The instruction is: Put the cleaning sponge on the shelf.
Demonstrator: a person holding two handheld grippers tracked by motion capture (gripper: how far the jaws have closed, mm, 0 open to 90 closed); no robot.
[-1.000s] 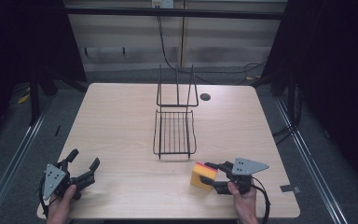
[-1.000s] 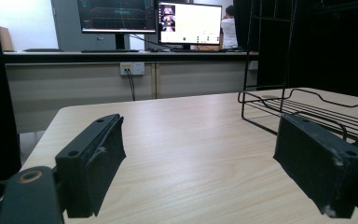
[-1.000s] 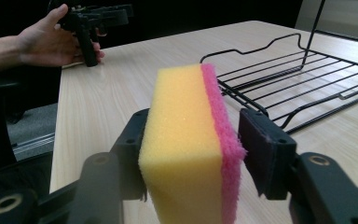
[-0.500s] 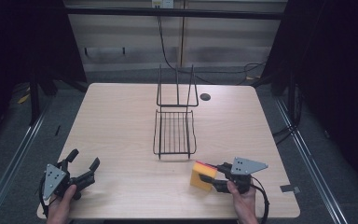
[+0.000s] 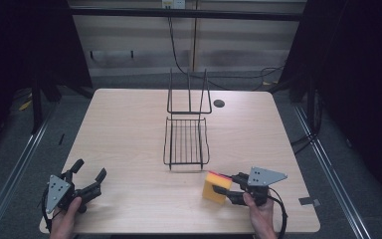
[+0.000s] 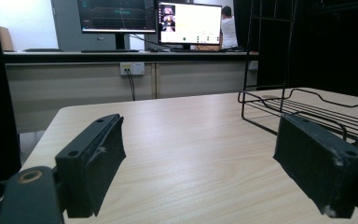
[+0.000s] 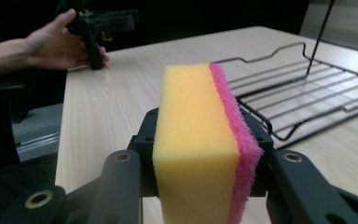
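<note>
Pale worktop (image 5: 129, 129): right tool (image 5: 225, 189) has just clamped shut on the sponge (image 5: 215, 187), ready to lift toward the rack (image 5: 186, 142); left tool (image 5: 90, 179) gapes empty.

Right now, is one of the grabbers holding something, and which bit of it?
The right gripper squeezes the sponge across its two broad faces, yellow foam and pink scrubbing layer. The left gripper is open and holds nothing.

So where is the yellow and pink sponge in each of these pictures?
High view: the sponge sits low, right of the middle, clamped in the right gripper.
Left gripper view: the sponge is not in this picture.
Right gripper view: the sponge stands in the middle between the black jaws.
Shared landmark: the black wire rack beyond it on the table.
</note>
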